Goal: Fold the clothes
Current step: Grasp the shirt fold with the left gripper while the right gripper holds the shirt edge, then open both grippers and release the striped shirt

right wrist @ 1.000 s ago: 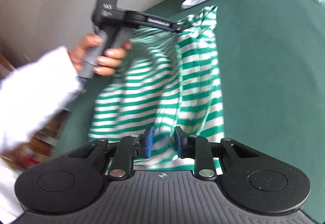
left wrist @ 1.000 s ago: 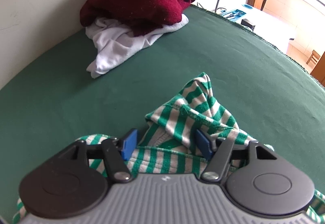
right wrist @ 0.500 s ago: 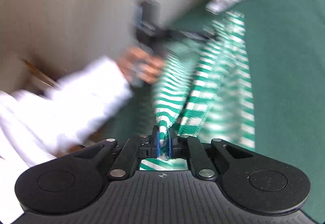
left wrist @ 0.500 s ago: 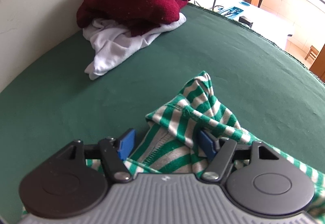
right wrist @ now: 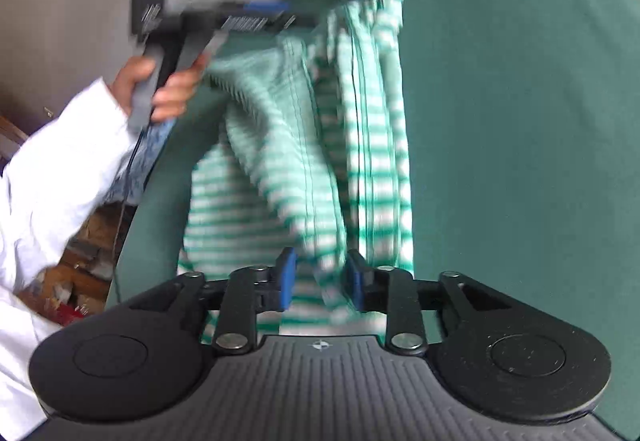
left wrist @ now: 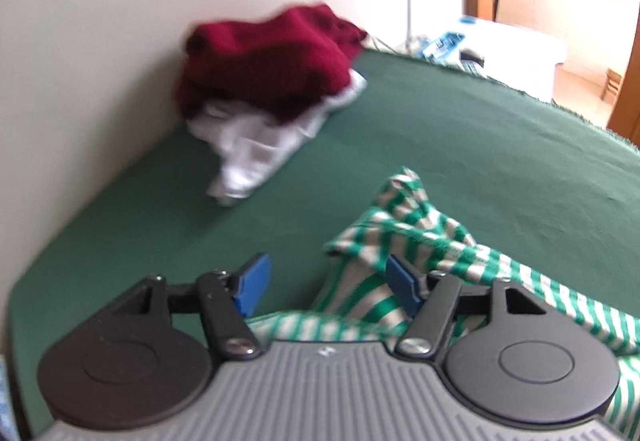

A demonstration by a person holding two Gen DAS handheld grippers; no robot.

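Where it pinched striped shirt (right wrist: 304, 161) 0.5s ago, right claw (right wrist: 320, 277) opening, unclamped.

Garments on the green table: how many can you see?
3: a striped shirt nearest the tools; a maroon sweater by the wall, piled on a white garment. More may be hidden beneath.

A bench (left wrist: 460, 129) draped in dark green cloth runs along a pale wall. At its far end a crumpled white garment (left wrist: 260, 145) lies on the cloth, with a maroon sweater (left wrist: 272, 57) heaped on top. Nearer, a green-and-white striped shirt (right wrist: 296, 161) sprawls rumpled over the cloth, reaching the bench's near edge.
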